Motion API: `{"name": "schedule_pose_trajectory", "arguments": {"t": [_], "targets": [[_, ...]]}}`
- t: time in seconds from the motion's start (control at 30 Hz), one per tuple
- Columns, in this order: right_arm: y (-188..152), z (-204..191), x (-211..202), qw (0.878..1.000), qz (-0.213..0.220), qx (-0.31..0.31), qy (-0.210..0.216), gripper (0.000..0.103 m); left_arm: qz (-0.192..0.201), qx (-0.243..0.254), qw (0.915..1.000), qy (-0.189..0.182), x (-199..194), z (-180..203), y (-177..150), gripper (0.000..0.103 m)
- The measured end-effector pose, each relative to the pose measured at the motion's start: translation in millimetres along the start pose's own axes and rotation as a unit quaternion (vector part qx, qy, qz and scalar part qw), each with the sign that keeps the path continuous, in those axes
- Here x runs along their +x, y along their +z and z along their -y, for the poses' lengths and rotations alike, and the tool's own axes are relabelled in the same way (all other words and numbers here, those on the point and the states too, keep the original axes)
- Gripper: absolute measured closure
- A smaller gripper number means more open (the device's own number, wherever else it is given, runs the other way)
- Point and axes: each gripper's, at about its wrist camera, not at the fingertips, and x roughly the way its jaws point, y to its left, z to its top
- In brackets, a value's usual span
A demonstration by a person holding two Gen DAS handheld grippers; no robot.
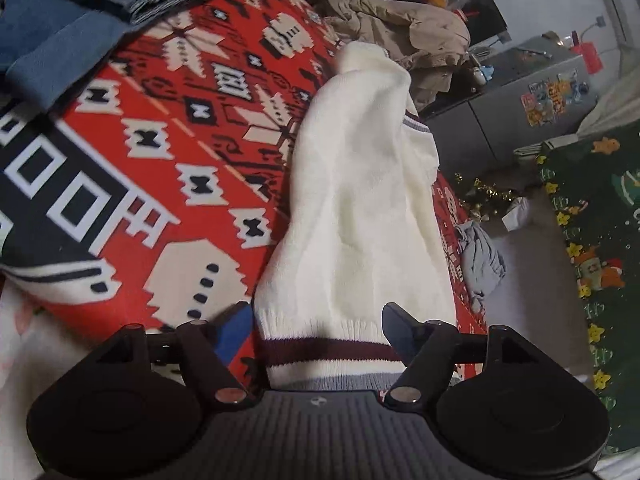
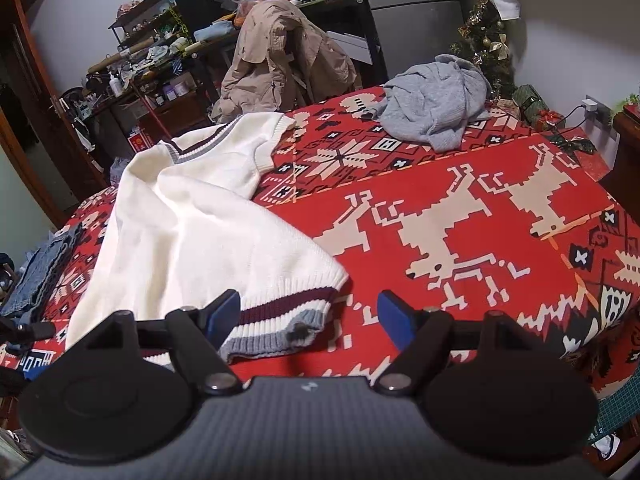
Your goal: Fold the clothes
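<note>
The sweater (image 2: 192, 216) is knitted in cream white, its hem banded in maroon and grey, and its V-neck is edged alike. The blanket (image 2: 460, 208) beneath is patterned in red with beige deer, snowflakes and black crosses. At two o'clock a plain grey garment (image 2: 432, 112) is seen; at nine o'clock, blue denim (image 2: 36, 276). Blue pads are borne by the black tongs (image 2: 310, 312).

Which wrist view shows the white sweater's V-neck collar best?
The right wrist view: the V-neck collar faces the camera, its striped V fully visible at the far end of the white sweater. In the left wrist view only a short striped sliver of it shows at the sweater's right edge.
</note>
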Motion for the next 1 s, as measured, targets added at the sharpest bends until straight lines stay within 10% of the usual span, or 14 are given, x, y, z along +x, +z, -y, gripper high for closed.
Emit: {"name": "schedule_pose_trajectory", "arguments": {"t": [0.3, 0.47, 0.6, 1.0], "targets": [[-2, 5, 3, 1.000, -0.009, 0.013, 0.001, 0.024, -0.049, -0.067, 0.9943, -0.067, 3, -17, -12, 0.035], [-2, 8, 3, 1.000, -0.011, 0.019, 0.001, 0.024, -0.066, -0.086, 0.9897, -0.094, 15, -18, -13, 0.054], [-1, 11, 2, 1.000, -0.008, 0.022, -0.003, 0.024, -0.065, -0.035, 0.9964, -0.041, 20, -4, -11, 0.092], [1, 30, 20, 0.993, -0.041, 0.108, 0.038, 0.064, 0.014, 0.074, 0.9961, 0.045, -8, 20, -4, 0.097]]}}
